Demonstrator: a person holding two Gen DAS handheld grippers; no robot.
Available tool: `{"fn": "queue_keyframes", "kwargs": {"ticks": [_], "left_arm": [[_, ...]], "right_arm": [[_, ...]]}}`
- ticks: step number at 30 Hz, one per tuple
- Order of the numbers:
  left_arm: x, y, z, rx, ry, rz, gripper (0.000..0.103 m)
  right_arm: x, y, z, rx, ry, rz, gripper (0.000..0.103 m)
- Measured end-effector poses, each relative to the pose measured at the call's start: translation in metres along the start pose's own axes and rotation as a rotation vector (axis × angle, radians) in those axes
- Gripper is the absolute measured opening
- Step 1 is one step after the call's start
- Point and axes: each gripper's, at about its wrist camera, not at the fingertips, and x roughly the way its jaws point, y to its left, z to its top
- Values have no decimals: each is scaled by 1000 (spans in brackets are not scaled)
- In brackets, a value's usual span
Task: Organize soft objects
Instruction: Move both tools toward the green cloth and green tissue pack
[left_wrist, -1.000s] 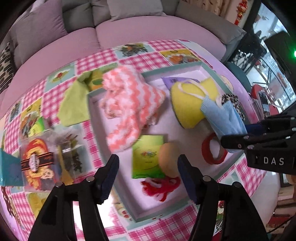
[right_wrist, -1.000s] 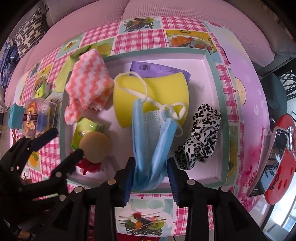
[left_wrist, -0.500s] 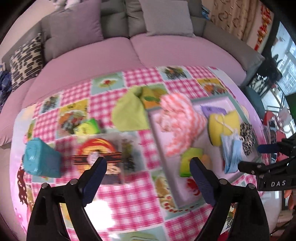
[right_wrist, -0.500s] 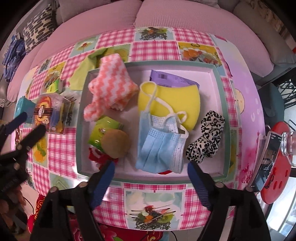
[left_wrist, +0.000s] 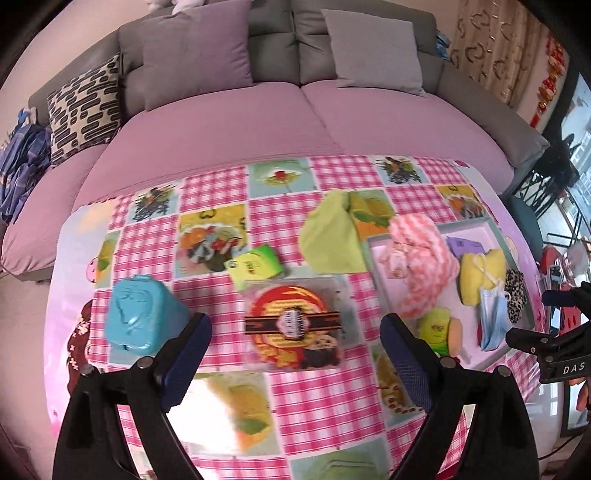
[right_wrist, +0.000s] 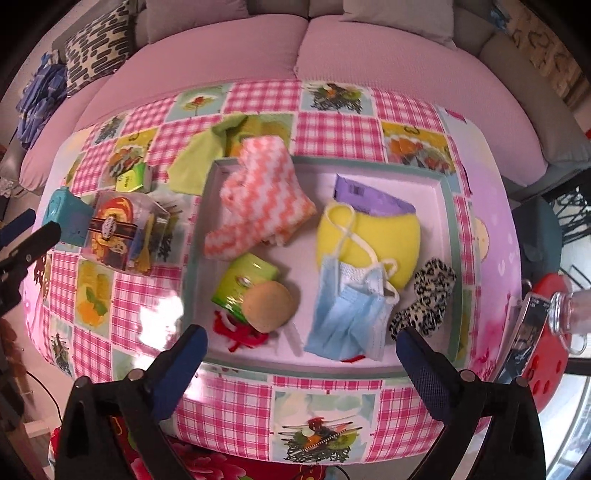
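Observation:
A grey-rimmed tray (right_wrist: 448, 192) holds a pink-and-white zigzag cloth (right_wrist: 258, 199), a yellow sponge (right_wrist: 391, 236), a blue face mask (right_wrist: 351, 314), a leopard scrunchie (right_wrist: 424, 299), a purple packet (right_wrist: 369, 195), a green packet (right_wrist: 243, 280), a tan round puff (right_wrist: 269, 306) and a red fuzzy tie (right_wrist: 240, 332). A green cloth (left_wrist: 328, 236) lies beside the tray's left edge. My right gripper (right_wrist: 301, 349) is open and empty above the tray's near edge. My left gripper (left_wrist: 295, 336) is open and empty above a clear snack box (left_wrist: 295, 325).
A teal container (left_wrist: 140, 317) and a small green packet (left_wrist: 255, 262) lie left of the tray on the checked tablecloth (left_wrist: 303, 402). A pink sofa (left_wrist: 258, 122) runs behind the table. A red stool with a phone (right_wrist: 524, 339) stands at right.
The right gripper let go of the blue mask, opened wide and drew back. The left gripper opened wider and swung left and back, from over the tray to over the snack box.

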Motion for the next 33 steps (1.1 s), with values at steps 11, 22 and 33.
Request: {"fn": "queue_keyframes", "kwargs": {"ticks": [11,22,33], "left_arm": [[0,64,45,-96,0,64,93],[69,79,67,-170,102,28,92],[149,54,69,-143,240,24,92]], "right_arm": [[-21,45,62,-55,-68,52,103],[21,68,139,-22,-85,167,102],[87,66,184,54,-61,208,86]]}}
